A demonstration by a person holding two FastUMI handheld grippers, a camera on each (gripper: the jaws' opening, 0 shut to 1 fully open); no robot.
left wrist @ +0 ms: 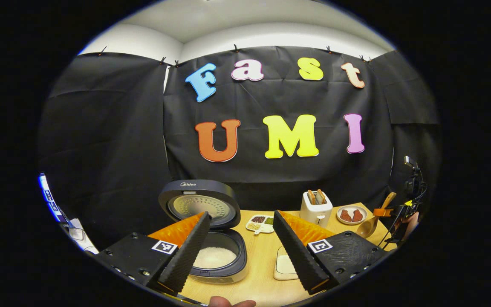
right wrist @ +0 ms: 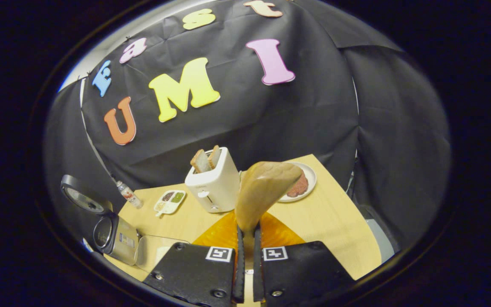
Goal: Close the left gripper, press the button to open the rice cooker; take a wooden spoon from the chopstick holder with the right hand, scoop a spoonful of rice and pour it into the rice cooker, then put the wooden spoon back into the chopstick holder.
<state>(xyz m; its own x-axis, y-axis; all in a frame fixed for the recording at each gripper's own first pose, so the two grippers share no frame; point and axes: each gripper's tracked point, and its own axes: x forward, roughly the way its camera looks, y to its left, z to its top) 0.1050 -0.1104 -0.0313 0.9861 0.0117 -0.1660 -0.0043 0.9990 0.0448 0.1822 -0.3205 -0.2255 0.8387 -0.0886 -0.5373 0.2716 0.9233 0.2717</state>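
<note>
So the rice cooker (left wrist: 211,238) sits on the wooden desk (left wrist: 267,273) with its lid (left wrist: 200,204) flipped up and white rice (left wrist: 215,257) showing in the pot. The left gripper (left wrist: 240,245) hangs just in front of it with its fingers spread wide, holding nothing. In the right gripper view, the right gripper (right wrist: 248,256) has its fingers pressed together on the handle of the wooden spoon (right wrist: 260,192), and the bowl of the spoon sticks up in front of the camera, up off the desk. From the left gripper view you can see that spoon (left wrist: 371,221) way over at the right edge of the desk, well apart from the cooker. Behind it there's a white toaster (right wrist: 213,181) with bread in the slots, a plate of reddish food (right wrist: 301,183), and a little divided dish (right wrist: 169,201) of grains.
</note>
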